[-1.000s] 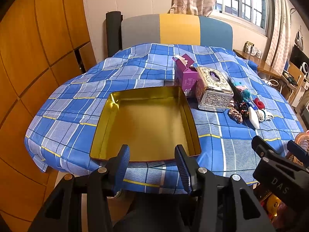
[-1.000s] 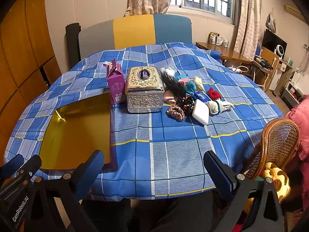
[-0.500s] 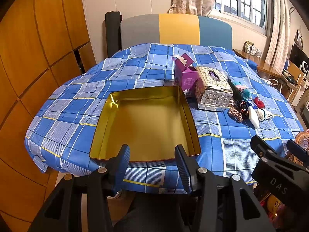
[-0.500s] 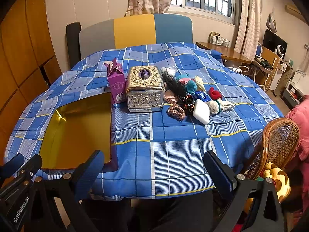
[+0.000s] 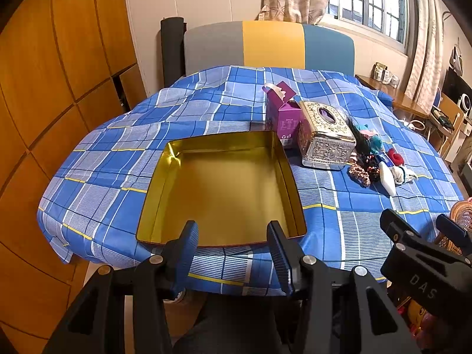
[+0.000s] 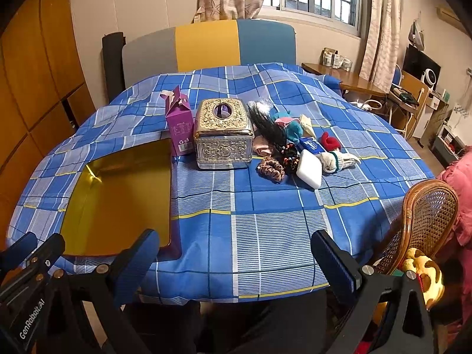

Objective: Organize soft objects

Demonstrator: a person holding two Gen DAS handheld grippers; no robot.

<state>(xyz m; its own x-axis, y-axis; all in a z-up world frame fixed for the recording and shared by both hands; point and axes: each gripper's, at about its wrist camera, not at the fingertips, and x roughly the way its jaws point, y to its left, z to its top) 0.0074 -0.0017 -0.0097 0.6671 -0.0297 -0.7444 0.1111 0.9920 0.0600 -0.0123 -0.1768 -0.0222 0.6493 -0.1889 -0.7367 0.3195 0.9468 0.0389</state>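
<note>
A shallow gold tin tray (image 5: 165, 174) (image 6: 76, 191) lies empty on the blue checked tablecloth near the front edge. To its right sits a heap of soft things: a brown scrunchie (image 6: 270, 169) (image 5: 359, 174), a white pad (image 6: 309, 168), a white sock (image 6: 336, 159), a red piece (image 6: 330, 141), teal cloth (image 6: 290, 129) and black hair (image 6: 267, 126). My left gripper (image 5: 233, 236) hangs open over the tray's near rim, nothing between its fingers. My right gripper (image 6: 234, 250) stands wide open at the table's front edge, well short of the heap.
An ornate silver tissue box (image 6: 223, 134) (image 5: 326, 135) and a purple carton (image 6: 178, 125) (image 5: 282, 116) stand between tray and heap. A wicker chair back (image 6: 427, 221) rises at the right edge. A colour-block headboard (image 6: 206, 47) and wooden wall panels (image 5: 59, 88) lie beyond.
</note>
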